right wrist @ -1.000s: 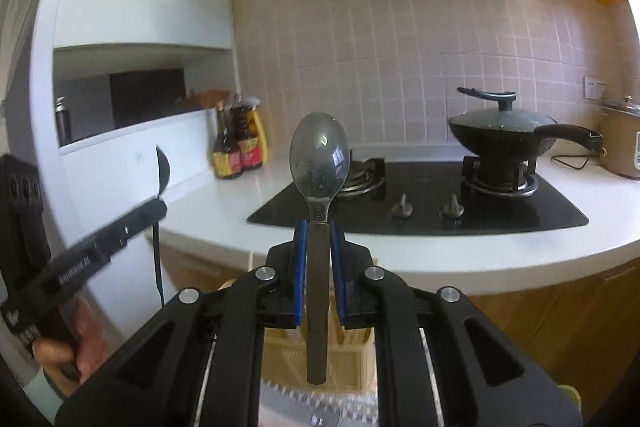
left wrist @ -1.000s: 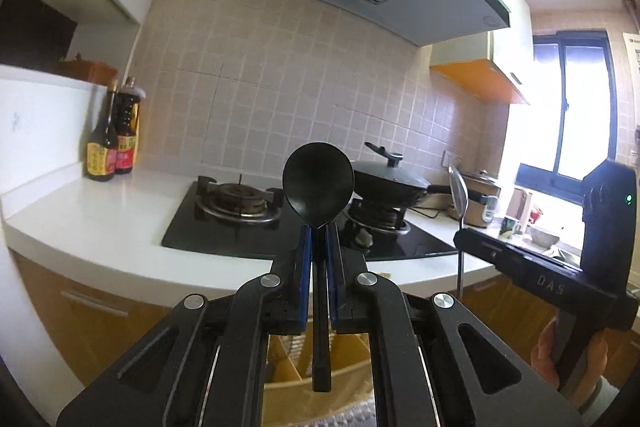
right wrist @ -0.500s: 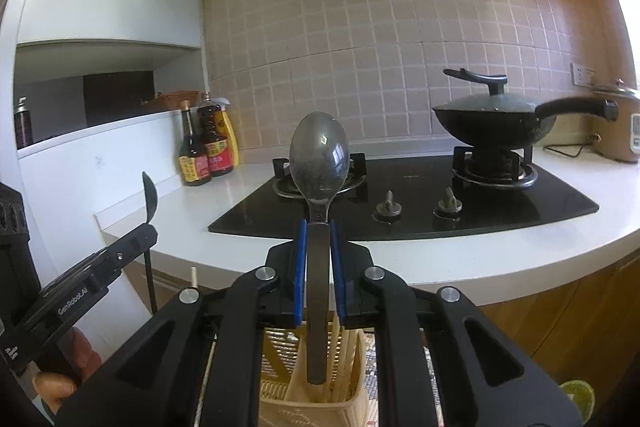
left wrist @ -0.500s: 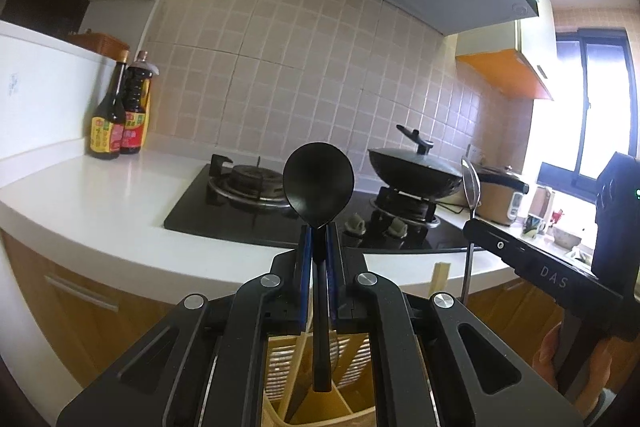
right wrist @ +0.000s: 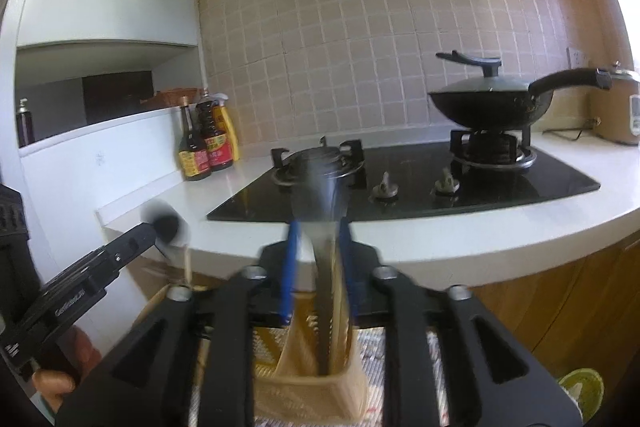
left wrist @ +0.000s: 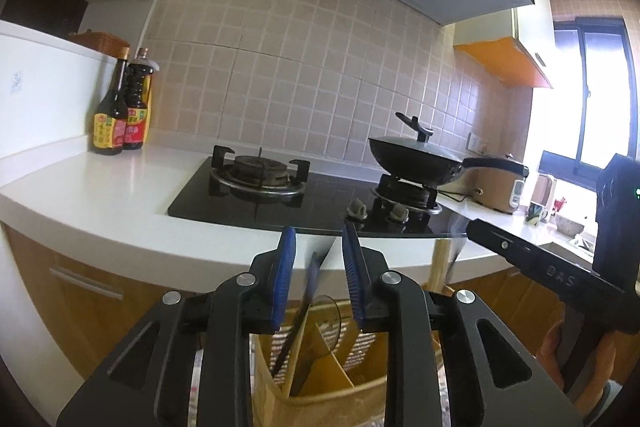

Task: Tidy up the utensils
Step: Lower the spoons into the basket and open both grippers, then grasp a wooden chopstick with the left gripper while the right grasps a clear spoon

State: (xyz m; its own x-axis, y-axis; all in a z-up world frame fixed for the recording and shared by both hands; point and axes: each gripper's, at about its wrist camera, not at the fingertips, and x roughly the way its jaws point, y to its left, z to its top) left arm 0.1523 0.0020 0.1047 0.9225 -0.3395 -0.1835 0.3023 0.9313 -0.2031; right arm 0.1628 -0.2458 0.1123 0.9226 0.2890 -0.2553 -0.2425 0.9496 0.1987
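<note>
Both tongs just opened, black spoon (left wrist: 308,301) and metal spoon (right wrist: 326,267) dropped into holder (left wrist: 360,385).

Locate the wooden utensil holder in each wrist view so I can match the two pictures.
Left wrist view: the wooden utensil holder sits at bottom centre, under the left gripper, its dividers showing.
Right wrist view: the holder is at bottom centre, under the right gripper, only its front wall showing.
Shared landmark: the lidded black wok on the stove's burner.
</note>
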